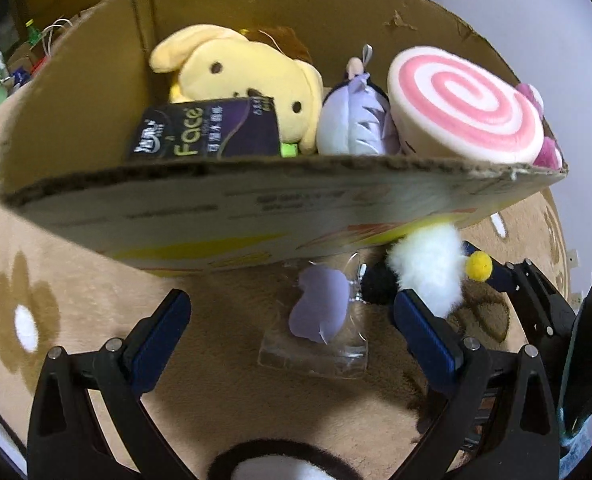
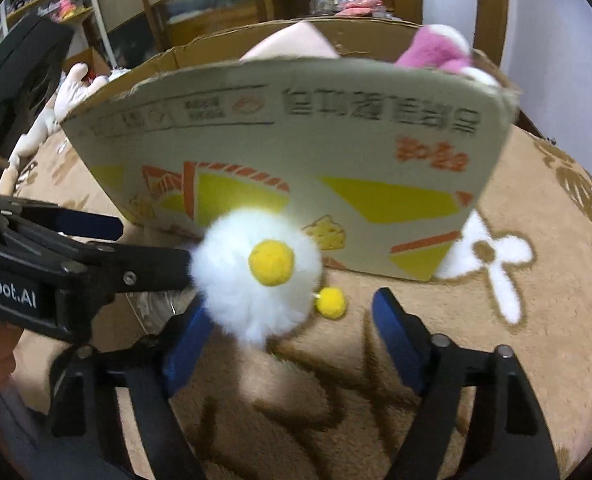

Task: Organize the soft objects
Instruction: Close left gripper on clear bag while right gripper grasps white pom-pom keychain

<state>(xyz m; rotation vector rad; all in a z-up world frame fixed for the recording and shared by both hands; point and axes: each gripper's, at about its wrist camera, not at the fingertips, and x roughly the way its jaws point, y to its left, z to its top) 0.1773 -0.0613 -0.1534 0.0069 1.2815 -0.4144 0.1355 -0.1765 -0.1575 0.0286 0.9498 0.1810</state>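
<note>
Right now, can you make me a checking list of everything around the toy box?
Surface: tan flower-pattern rug.
Job's things: cardboard box holds yellow dog plush, purple-haired doll, pink swirl cushion, tissue pack. Fluffy white pom-pom toy lies outside, against the box front.
Clutter: clear packet with purple piece on the rug.
Grippers: left gripper jaws open, over the packet; right gripper jaws open around the pom-pom toy.
Cables: nothing seen.
Surroundings: wooden shelves behind.
</note>
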